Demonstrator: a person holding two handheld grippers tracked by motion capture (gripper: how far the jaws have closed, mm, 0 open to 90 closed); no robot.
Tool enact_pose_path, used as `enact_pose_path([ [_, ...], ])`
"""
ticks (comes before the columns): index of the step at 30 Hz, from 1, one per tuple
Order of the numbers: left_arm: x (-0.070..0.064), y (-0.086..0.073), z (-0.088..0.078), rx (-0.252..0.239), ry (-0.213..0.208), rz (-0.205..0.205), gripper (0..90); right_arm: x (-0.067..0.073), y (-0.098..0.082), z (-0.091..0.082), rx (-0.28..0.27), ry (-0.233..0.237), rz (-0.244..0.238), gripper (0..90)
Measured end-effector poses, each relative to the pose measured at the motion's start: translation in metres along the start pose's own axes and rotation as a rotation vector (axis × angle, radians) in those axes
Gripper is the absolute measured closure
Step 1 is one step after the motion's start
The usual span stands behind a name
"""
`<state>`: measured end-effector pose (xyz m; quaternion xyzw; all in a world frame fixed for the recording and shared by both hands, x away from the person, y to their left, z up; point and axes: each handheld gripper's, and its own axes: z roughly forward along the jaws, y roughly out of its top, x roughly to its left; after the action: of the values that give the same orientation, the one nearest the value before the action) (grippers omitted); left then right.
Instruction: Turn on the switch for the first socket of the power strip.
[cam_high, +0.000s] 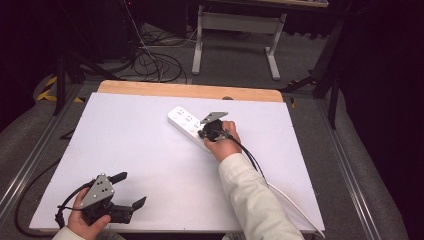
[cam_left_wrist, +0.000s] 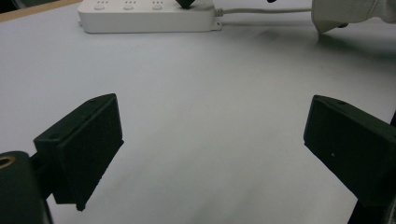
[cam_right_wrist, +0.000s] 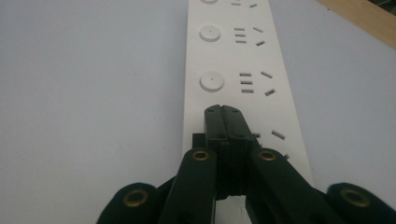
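Right tool (cam_right_wrist: 223, 112) clenched, empty, tips on power strip (cam_high: 187, 122), likely pressing switch. Left tool (cam_high: 131, 191) released, idle at worktop (cam_high: 150, 150) 7 o'clock.

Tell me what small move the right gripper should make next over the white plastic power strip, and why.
Probably press straight down a little. The right gripper has its jaws shut together, tips over the white plastic power strip where the next round switch button in the row would sit. Whether it already touches cannot be told. The left gripper is open, apart from the strip.
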<state>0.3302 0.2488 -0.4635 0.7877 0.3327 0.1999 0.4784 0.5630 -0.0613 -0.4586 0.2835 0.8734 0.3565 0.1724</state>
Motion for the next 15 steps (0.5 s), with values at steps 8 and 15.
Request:
enact_pose_path([
  [8, 0.001, 0.001, 0.002, 0.001, -0.003, 0.0, 5.4, 0.001, 0.012, -0.018, -0.147, 0.033, 0.017, 90.0],
  [15, 0.001, 0.001, 0.002, 0.003, 0.0, 0.007, 5.4, 0.003, 0.015, -0.035, -0.18, 0.035, 0.007, 90.0],
])
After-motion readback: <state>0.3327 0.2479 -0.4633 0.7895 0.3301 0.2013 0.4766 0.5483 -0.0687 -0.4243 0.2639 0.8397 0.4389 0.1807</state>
